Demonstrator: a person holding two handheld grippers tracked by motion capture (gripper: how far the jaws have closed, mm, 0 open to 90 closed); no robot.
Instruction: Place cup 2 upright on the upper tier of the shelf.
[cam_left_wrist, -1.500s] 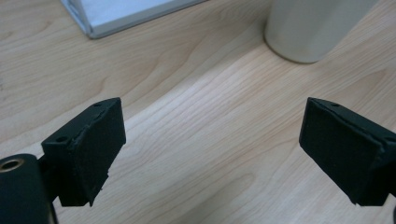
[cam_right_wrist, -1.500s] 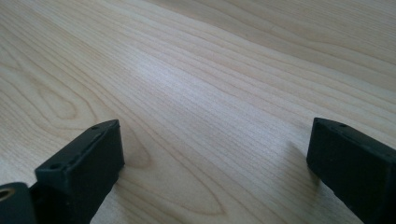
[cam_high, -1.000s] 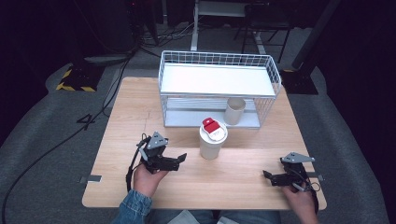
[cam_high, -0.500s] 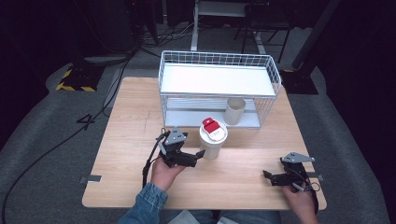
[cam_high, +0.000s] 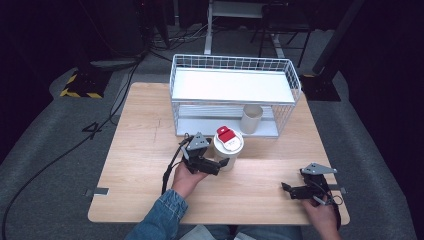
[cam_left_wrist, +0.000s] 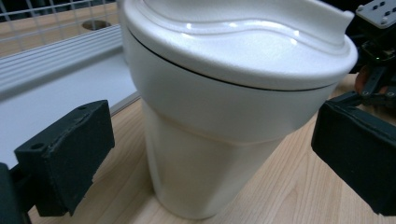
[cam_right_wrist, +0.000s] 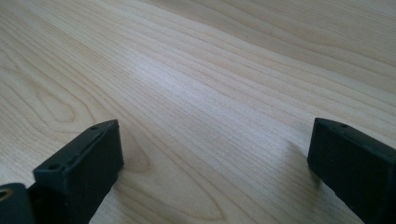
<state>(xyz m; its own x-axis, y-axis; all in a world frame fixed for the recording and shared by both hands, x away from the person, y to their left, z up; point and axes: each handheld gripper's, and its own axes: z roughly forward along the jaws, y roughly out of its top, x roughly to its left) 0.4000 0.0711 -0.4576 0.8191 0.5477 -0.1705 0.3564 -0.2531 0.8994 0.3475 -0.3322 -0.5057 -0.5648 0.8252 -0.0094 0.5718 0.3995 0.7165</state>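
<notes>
Your left tool (cam_high: 223, 163) has closed the distance to the lidded cup (cam_high: 228, 148): a second ago it sat well off to the cup's left on the bench, and now its jaws stand spread on either side of the cup's body. In the left gripper view the cup (cam_left_wrist: 219, 121) stands between the two black pads, with a clear gap of wood on each side, so nothing is gripped yet. The tool comes in low, at the cup's lower wall, beneath the broad lid overhang. From that, I judge the approach is nearly done and the next thing is to close on the cup; squeeze gently, as the wall tapers downward and looks thin, and a hard pinch could dent it or tip it.

Just beyond the cup, ahead of your left tool, stands the white wire rack (cam_high: 235, 95), with a second, open cup (cam_high: 251, 118) on its lower shelf. The lidded cup carries a red label (cam_high: 227, 135) on top.

Your right tool (cam_high: 289, 189) has not moved: it lies well away to the right on the bench (cam_high: 140, 130), jaws spread wide over bare wood (cam_right_wrist: 210, 93), holding nothing.
</notes>
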